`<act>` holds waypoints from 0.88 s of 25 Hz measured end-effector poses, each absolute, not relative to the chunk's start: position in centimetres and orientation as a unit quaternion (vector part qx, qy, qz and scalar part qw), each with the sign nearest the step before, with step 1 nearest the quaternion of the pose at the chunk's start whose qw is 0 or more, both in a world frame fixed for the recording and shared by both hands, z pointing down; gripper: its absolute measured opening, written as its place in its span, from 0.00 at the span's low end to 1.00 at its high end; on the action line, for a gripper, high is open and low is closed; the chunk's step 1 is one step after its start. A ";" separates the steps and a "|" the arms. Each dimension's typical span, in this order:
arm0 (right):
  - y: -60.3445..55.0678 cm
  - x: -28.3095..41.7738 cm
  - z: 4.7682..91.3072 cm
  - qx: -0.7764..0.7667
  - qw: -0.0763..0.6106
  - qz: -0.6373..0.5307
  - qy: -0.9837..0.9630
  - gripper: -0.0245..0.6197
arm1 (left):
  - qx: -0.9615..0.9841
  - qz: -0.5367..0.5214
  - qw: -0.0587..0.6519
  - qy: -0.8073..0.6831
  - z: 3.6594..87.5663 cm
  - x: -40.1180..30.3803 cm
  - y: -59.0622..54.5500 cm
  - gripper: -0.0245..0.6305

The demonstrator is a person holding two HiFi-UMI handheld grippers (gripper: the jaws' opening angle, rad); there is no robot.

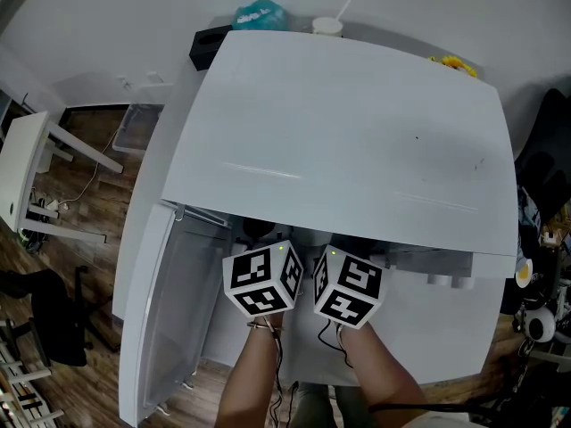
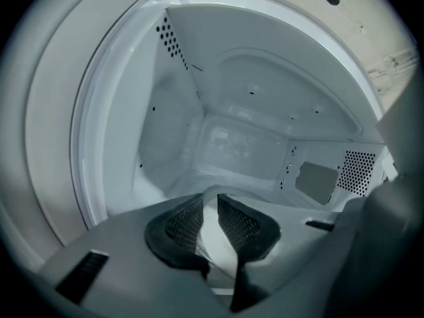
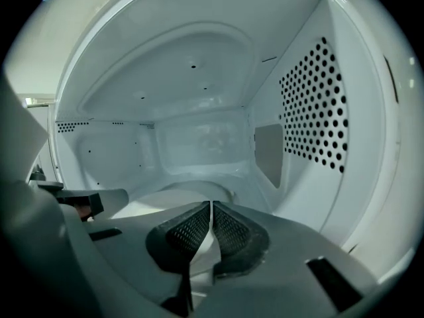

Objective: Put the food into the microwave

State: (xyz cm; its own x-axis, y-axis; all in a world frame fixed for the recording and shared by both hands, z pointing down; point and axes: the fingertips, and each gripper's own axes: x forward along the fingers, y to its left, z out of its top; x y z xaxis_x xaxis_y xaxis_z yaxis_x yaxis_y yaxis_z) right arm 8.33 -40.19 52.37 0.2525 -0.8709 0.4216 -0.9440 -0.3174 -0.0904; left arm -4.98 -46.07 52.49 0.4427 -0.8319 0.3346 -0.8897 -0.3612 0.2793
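While plate (image 2: 213, 234) hangs inside microwave (image 1: 339, 132), floor (image 1: 94, 270) (wooden)

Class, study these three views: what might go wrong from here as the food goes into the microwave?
1. The left gripper and right gripper each pinch only the thin edge of a white dish; it may tilt or slip.
2. The right gripper is close to the perforated wall of the microwave; it may knock it.
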 end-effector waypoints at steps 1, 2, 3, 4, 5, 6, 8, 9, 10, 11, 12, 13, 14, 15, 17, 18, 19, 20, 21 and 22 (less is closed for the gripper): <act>-40.2 8.3 52.3 0.786 0.089 0.200 -0.578 0.07 | 0.823 0.067 0.212 -0.522 52.4 -4.9 -46.0 0.13; -40.2 8.3 52.3 0.786 0.087 0.200 -0.579 0.07 | 0.824 0.065 0.212 -0.521 52.3 -4.9 -45.9 0.13; -40.1 8.3 52.2 0.785 0.084 0.199 -0.581 0.07 | 0.825 0.063 0.212 -0.520 52.3 -4.9 -45.8 0.13; -40.0 8.3 52.1 0.785 0.081 0.197 -0.582 0.07 | 0.825 0.061 0.213 -0.520 52.2 -5.0 -45.6 0.13; -39.9 8.3 51.9 0.784 0.080 0.194 -0.584 0.07 | 0.825 0.059 0.214 -0.520 52.1 -5.1 -45.4 0.13; -39.8 8.3 51.7 0.784 0.079 0.190 -0.586 0.07 | 0.825 0.058 0.213 -0.520 52.0 -5.1 -45.2 0.13; -39.7 8.2 51.4 0.782 0.079 0.185 -0.590 0.07 | 0.825 0.058 0.213 -0.521 51.8 -5.2 -44.9 0.13; -39.6 8.1 51.3 0.780 0.079 0.184 -0.592 0.07 | 0.824 0.058 0.213 -0.522 51.7 -5.3 -44.8 0.13; -39.6 7.9 51.3 0.779 0.079 0.185 -0.594 0.07 | 0.823 0.057 0.214 -0.523 51.7 -5.5 -44.7 0.13; -39.5 7.8 51.2 0.776 0.079 0.186 -0.597 0.07 | 0.822 0.055 0.215 -0.525 51.5 -5.6 -44.5 0.13; -39.4 7.6 51.1 0.773 0.080 0.186 -0.601 0.07 | 0.820 0.052 0.217 -0.527 51.4 -5.8 -44.3 0.13; -39.3 7.4 51.0 0.769 0.080 0.187 -0.606 0.07 | 0.820 0.050 0.218 -0.527 51.2 -5.9 -44.0 0.13; -39.1 7.2 50.8 0.765 0.081 0.187 -0.611 0.07 | 0.820 0.049 0.218 -0.527 51.0 -6.0 -43.6 0.13; -38.9 7.1 50.7 0.761 0.080 0.188 -0.615 0.07 | 0.820 0.050 0.217 -0.527 50.9 -6.1 -43.3 0.13; -38.5 6.8 50.3 0.757 0.078 0.188 -0.621 0.07 | 0.821 0.053 0.215 -0.526 50.6 -6.2 -42.7 0.13; -38.3 6.7 50.1 0.755 0.076 0.187 -0.624 0.06 | 0.821 0.054 0.215 -0.526 50.4 -6.2 -42.3 0.13; -38.0 6.6 50.0 0.753 0.076 0.186 -0.626 0.06 | 0.822 0.054 0.215 -0.525 50.3 -6.3 -42.0 0.13; -37.8 6.5 49.8 0.751 0.076 0.185 -0.629 0.06 | 0.822 0.052 0.216 -0.524 50.1 -6.3 -41.6 0.13; -37.5 6.3 49.6 0.748 0.077 0.185 -0.633 0.06 | 0.822 0.049 0.218 -0.523 49.9 -6.4 -41.3 0.13; -37.3 6.1 49.5 0.744 0.076 0.186 -0.637 0.06 | 0.822 0.046 0.219 -0.523 49.7 -6.5 -40.9 0.11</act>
